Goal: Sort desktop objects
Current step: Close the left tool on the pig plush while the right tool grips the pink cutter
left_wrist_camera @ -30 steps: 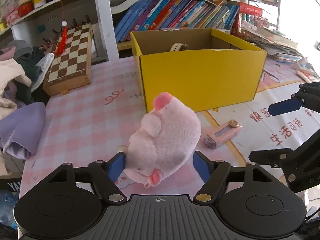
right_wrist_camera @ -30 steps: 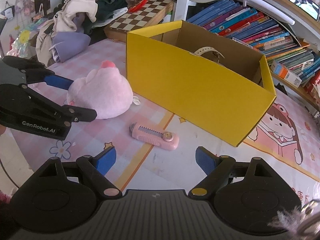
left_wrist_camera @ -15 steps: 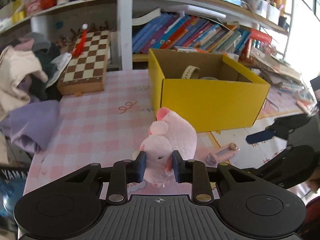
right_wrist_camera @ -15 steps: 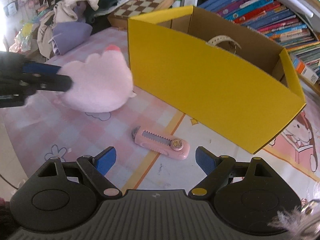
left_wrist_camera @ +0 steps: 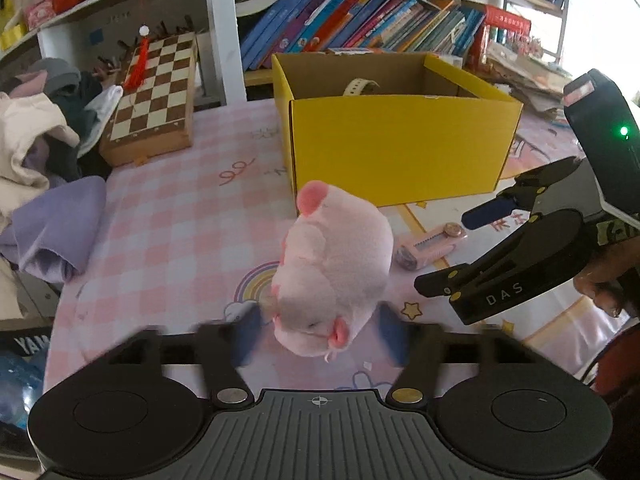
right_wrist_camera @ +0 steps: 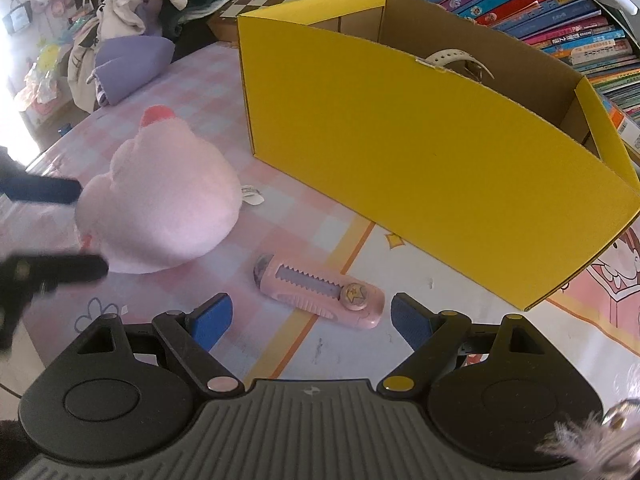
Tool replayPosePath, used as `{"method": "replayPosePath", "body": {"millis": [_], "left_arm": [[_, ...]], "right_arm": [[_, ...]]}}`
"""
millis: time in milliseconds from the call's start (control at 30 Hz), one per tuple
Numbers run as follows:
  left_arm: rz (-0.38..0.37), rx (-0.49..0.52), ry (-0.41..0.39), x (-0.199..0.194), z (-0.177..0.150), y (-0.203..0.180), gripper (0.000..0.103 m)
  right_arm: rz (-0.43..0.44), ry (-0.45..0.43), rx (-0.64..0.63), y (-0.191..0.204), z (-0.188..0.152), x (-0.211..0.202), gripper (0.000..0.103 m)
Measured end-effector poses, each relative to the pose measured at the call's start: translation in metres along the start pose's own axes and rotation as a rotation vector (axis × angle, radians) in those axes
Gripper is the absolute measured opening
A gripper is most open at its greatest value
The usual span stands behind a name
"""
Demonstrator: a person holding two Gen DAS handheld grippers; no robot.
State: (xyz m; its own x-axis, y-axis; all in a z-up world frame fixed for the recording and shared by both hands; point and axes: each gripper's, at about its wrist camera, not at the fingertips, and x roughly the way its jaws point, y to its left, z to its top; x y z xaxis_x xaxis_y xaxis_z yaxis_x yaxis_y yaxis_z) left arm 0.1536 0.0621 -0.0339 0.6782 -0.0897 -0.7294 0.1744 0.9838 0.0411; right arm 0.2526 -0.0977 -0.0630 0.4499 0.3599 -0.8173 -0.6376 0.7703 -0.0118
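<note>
On the pink-checked bench (left_wrist_camera: 168, 216), the yellow box (left_wrist_camera: 400, 148) at twelve o'clock holds a cream strap (left_wrist_camera: 362, 87); the pink plush pig (left_wrist_camera: 336, 272) lies between the left gripper (left_wrist_camera: 318, 338)'s opening, blurred fingers, and the right gripper (right_wrist_camera: 310, 320), marked "DAS", gapes empty over the pink cutter (right_wrist_camera: 320, 290).

Both views were brightly lit by daylight. Glare was recorded at the upper right of the left view and along the left edge of the right view. Straight lines were bent toward the edges by fisheye distortion. The left gripper (left_wrist_camera: 318, 336), its jaws opening, was smeared by motion blur; the box (left_wrist_camera: 396, 148) was rendered sharp.
</note>
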Motion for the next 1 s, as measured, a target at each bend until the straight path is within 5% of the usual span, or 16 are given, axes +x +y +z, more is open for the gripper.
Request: {"method": "replayPosePath", "body": {"millis": [400, 500, 533, 567, 1000], "left_arm": [[0.007, 0.003, 0.062, 0.023, 0.002, 0.0, 0.077], [-0.003, -0.022, 0.079, 0.026, 0.0, 0.004, 0.065], [-0.009, -0.03, 0.088, 0.027, -0.001, 0.006, 0.049], [-0.012, -0.039, 0.09, 0.027, -0.002, 0.007, 0.044], [-0.037, -0.05, 0.026, 0.009, -0.004, 0.007, 0.038]], "right_arm": [[0.019, -0.01, 0.016, -0.005, 0.001, 0.009, 0.078], [0.018, -0.02, 0.018, -0.005, 0.001, 0.008, 0.072], [0.018, -0.019, 0.018, -0.005, 0.001, 0.008, 0.071], [0.018, -0.018, 0.018, -0.004, 0.0, 0.007, 0.071], [0.007, -0.043, 0.02, 0.001, -0.007, -0.012, 0.071]]}}
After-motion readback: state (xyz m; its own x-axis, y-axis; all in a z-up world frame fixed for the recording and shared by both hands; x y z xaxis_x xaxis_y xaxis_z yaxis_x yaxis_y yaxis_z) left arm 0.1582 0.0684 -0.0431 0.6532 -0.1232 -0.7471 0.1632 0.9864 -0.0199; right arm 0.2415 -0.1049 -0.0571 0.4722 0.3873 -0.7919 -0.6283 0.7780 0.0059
